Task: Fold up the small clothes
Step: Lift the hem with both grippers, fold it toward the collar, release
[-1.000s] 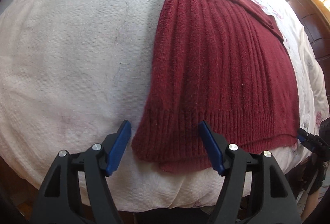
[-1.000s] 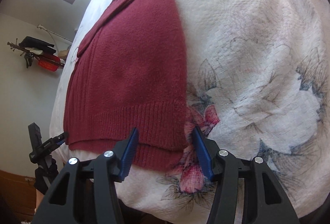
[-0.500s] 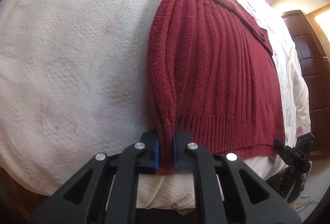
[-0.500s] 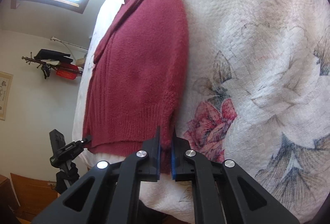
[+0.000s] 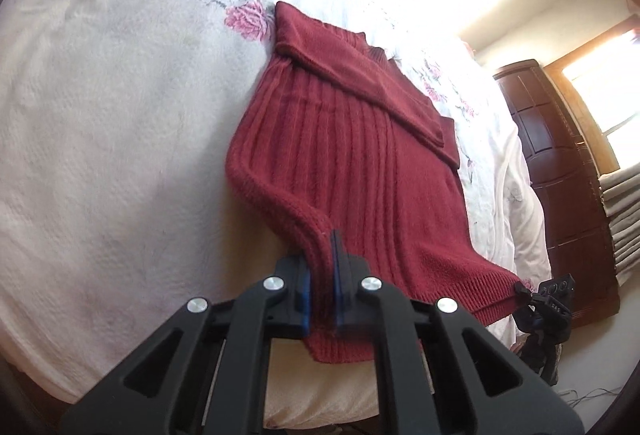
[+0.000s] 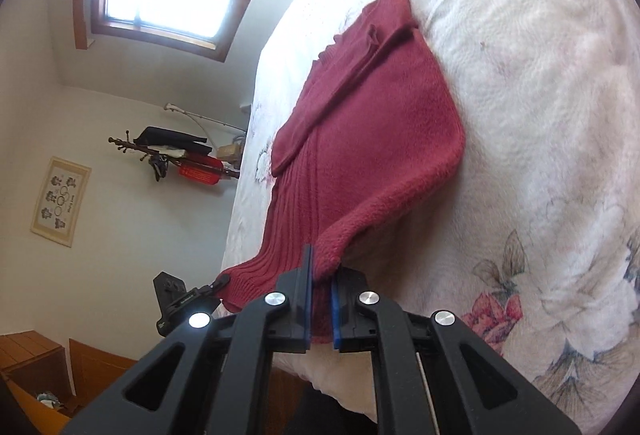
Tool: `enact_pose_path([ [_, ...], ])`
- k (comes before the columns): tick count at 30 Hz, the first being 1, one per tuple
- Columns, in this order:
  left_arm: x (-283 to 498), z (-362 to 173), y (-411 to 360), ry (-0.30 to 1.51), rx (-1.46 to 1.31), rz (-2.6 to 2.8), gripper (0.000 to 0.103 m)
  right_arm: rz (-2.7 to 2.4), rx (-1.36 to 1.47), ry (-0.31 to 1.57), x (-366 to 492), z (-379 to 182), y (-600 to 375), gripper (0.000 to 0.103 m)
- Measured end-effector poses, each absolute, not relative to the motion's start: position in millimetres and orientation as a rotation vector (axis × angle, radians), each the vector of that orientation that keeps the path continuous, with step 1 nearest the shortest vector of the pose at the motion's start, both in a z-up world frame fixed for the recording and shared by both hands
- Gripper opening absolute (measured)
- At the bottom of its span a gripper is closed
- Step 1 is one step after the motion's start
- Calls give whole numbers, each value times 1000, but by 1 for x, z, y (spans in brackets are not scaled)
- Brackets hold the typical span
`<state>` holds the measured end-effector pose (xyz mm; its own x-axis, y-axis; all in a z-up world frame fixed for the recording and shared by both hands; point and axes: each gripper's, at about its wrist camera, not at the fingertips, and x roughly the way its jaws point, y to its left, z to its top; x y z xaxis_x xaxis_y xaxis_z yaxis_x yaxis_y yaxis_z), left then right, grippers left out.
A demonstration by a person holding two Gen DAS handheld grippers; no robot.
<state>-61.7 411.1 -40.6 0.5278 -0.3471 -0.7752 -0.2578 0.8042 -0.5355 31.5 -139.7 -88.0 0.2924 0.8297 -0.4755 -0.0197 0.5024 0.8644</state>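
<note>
Red sweater (image 5: 360,163) lies flat on the bed (image 5: 120,115), long axis running straight away from both claws, collar end farthest. Left gripper (image 5: 322,295) is clamped onto the near left hem corner; right gripper (image 6: 320,299) is clamped onto the near right hem corner. Both corners are raised off the bed, with the hem slung between the 2 claws. Each claw is equally near its own corner. Coming move, by judgement: carry the hem forward, along that axis, toward the collar. Folded sleeves seem to lie across the far end; fisheye blurs this.
</note>
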Motion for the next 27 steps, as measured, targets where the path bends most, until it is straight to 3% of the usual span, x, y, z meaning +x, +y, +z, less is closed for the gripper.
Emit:
enact_pose_path([
  [10, 7, -53, 435, 1019, -678, -1, 6, 615, 933, 1168, 105, -92, -145, 6],
  [27, 106, -134, 454, 1150, -725, 77, 11, 472, 908, 1345, 211, -163, -123, 10],
])
